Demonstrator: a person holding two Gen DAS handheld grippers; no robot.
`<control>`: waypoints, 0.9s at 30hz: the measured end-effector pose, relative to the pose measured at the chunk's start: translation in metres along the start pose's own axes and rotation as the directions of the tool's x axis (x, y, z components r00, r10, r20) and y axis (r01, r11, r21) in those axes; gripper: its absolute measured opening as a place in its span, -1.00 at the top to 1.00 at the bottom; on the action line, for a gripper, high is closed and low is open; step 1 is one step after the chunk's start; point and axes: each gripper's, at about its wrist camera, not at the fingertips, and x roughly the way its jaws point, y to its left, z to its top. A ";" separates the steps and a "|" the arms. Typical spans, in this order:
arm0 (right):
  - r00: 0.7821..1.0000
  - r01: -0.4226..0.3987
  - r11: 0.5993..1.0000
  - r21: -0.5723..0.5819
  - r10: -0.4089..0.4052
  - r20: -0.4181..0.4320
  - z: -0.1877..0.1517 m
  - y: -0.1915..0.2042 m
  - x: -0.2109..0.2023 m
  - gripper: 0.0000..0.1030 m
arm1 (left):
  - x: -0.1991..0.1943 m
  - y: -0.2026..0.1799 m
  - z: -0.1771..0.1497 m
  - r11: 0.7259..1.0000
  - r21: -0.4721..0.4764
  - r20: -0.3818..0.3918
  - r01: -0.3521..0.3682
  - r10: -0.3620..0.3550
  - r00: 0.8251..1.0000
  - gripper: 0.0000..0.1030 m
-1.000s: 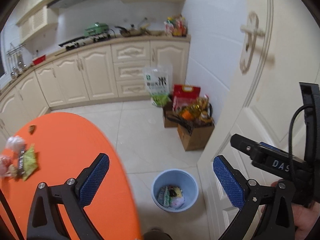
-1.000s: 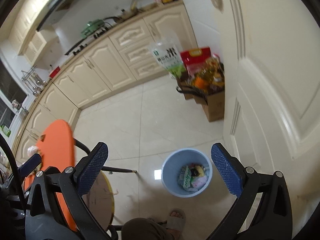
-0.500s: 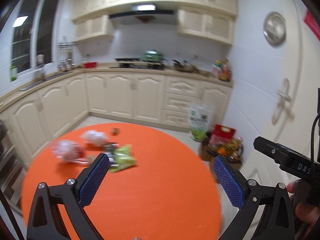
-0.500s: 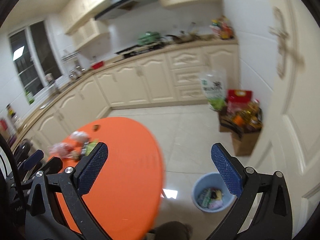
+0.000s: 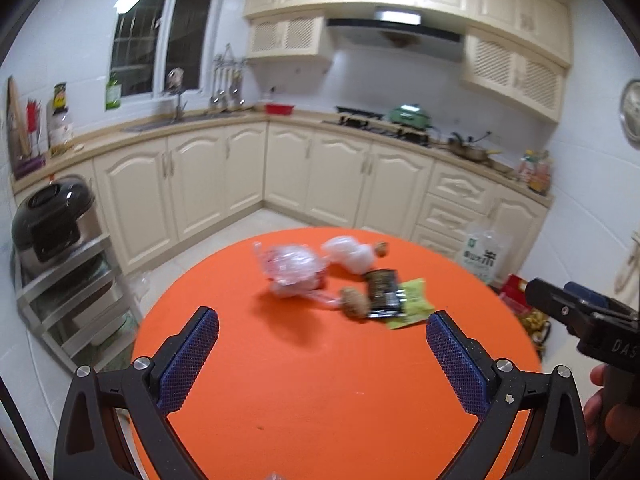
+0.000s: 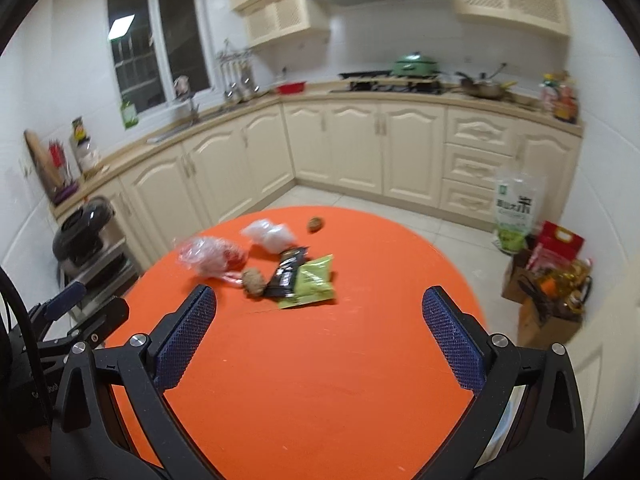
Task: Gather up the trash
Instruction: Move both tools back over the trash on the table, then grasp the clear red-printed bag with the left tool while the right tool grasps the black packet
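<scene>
Trash lies on the far part of a round orange table (image 5: 320,392) (image 6: 320,380): a clear bag with red inside (image 5: 290,268) (image 6: 210,256), a white crumpled bag (image 5: 350,254) (image 6: 270,234), a brown lump (image 5: 354,300) (image 6: 254,280), a black wrapper (image 5: 382,294) (image 6: 286,272), a green wrapper (image 5: 412,304) (image 6: 312,282) and a small brown nut (image 5: 382,249) (image 6: 315,224). My left gripper (image 5: 322,364) is open and empty above the near table. My right gripper (image 6: 320,348) is open and empty, short of the trash.
Cream kitchen cabinets (image 5: 340,176) run along the back. A metal rack with a black cooker (image 5: 52,220) stands left of the table. A rice bag (image 6: 516,212) and a cardboard box of groceries (image 6: 548,292) sit on the floor at the right.
Both views have swung up and left from the blue bin on the floor to the orange table. The trash pile now lies ahead of both open grippers.
</scene>
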 end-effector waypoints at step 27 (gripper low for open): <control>0.944 -0.089 0.992 -0.094 0.054 -0.325 0.014 0.002 0.244 -0.52 | 0.294 -0.021 0.151 0.998 -0.043 -0.287 -0.040 0.026 0.958 -0.86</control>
